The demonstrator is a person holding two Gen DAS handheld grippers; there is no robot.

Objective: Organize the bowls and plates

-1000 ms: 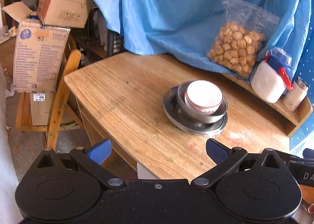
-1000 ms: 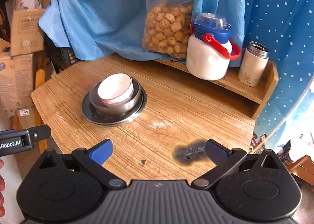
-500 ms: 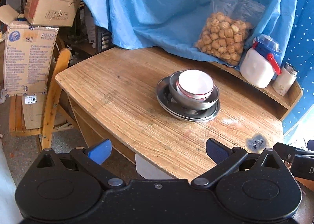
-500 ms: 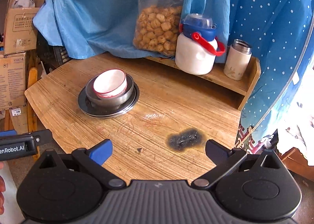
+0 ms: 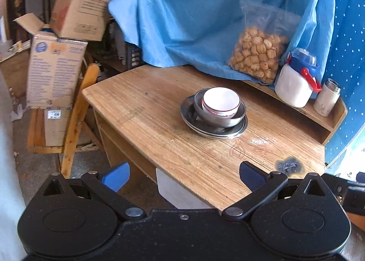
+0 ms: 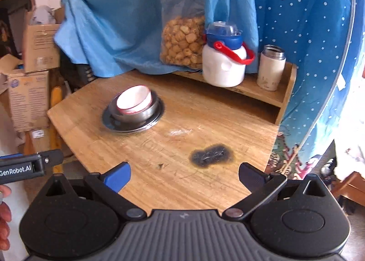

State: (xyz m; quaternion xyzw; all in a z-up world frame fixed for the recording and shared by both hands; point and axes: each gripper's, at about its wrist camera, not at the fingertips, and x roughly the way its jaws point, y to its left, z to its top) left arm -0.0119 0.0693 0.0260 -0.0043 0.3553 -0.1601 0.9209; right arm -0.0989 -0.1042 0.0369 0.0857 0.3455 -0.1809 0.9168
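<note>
1. Although both tools were within sight of the dishes, neither was touching them: the left gripper (image 5: 183,173) and the right gripper (image 6: 184,173) were each held back at the near edge of the tabletop (image 5: 146,110), jaws spread wide apart and holding nothing.
2. Such a stand-off, well apart from the stack, was judged to suit a job already finished or not yet begun; the pictures did not settle which.
3. The dishes stood nested in one pile near the middle of the tabletop. A white bowl (image 5: 221,101) with a red rim sat inside a steel bowl (image 5: 219,118), which rested on a steel plate (image 5: 237,129). Largest at the bottom, the pile was judged stable and compact.
4. The white bowl appeared empty; the inside of the steel bowl was mostly hidden by it.
5. On the raised shelf (image 6: 251,92) at the back stood a white jug (image 6: 224,67) with blue lid and red handle, and beside it a small flask (image 6: 271,71), both closed, contents unseen.
6. A clear bag (image 5: 260,55) of brown nuggets leaned against the blue cloth (image 5: 194,9).
7. A dark burn mark (image 6: 212,154) lay on the tabletop, near the right tool.
</note>
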